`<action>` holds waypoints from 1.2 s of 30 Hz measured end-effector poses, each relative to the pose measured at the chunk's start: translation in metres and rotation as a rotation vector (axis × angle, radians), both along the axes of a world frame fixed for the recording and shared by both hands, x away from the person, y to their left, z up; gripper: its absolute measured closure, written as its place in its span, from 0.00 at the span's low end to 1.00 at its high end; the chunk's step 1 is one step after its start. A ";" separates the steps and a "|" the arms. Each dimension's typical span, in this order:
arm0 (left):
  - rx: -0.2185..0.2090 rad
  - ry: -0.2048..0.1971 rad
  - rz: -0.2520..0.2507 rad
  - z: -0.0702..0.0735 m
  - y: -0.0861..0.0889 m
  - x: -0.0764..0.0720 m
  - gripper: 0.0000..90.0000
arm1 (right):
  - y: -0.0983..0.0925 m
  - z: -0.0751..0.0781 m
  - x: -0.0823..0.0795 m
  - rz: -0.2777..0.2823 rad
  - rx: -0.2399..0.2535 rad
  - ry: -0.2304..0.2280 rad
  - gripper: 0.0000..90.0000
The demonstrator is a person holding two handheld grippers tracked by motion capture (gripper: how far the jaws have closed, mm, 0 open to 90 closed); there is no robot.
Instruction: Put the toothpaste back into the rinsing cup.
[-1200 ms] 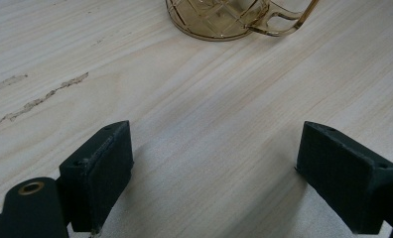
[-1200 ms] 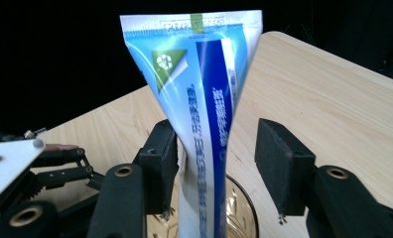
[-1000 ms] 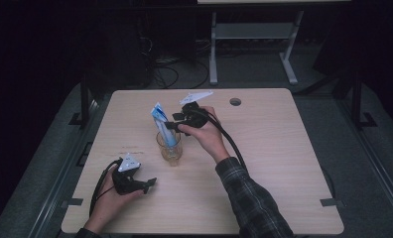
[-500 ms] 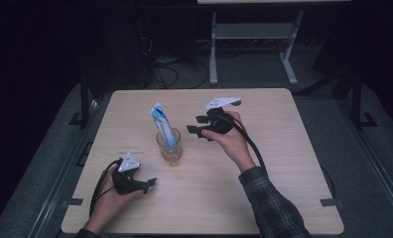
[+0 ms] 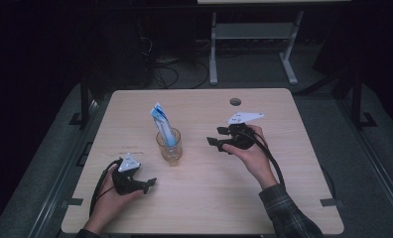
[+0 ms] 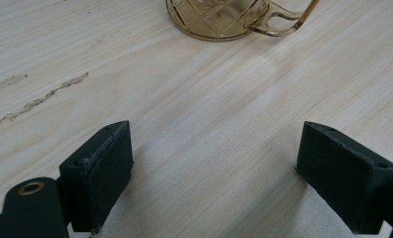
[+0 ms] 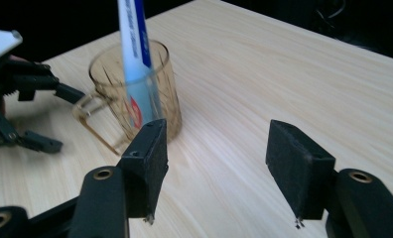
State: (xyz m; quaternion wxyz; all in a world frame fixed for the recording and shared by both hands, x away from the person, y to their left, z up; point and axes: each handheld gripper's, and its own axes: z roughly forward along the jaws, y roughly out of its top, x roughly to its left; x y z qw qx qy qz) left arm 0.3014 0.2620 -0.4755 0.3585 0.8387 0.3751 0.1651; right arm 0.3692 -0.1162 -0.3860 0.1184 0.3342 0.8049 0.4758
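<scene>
An amber glass mug [image 5: 169,148] stands left of the table's middle, with a blue and white tube [image 5: 163,124] leaning upright in it. My right gripper [image 5: 215,141] hovers to the right of the mug, apart from it, jaws pointing at it. Its jaws have just been opening, and they stand open with nothing between them. In the right gripper view [image 7: 219,131] the mug [image 7: 105,74] and the tube [image 7: 132,44] lie ahead on the left. My left gripper [image 5: 147,183] rests open on the table near the front left. Its own view [image 6: 217,136] shows the mug's base [image 6: 219,20] ahead.
The light wooden table [image 5: 284,198] has a round cable hole [image 5: 235,101] near its far edge. A scratch mark [image 6: 40,99] runs across the wood left of the left gripper. A white desk frame [image 5: 249,44] stands on the dark floor behind the table.
My right gripper has left the top of the tube and moved right and toward the person, its jaws wider apart. The tube stays standing in the mug. The left gripper has not moved.
</scene>
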 end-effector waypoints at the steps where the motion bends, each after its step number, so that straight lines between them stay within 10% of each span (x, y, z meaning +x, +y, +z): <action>1: -0.001 0.000 0.000 0.000 0.000 0.000 0.15 | -0.004 -0.002 -0.003 -0.014 -0.011 0.005 0.45; 36: -0.003 0.000 0.001 0.000 0.000 0.000 0.15 | -0.087 -0.077 -0.087 -0.150 -0.192 0.140 0.33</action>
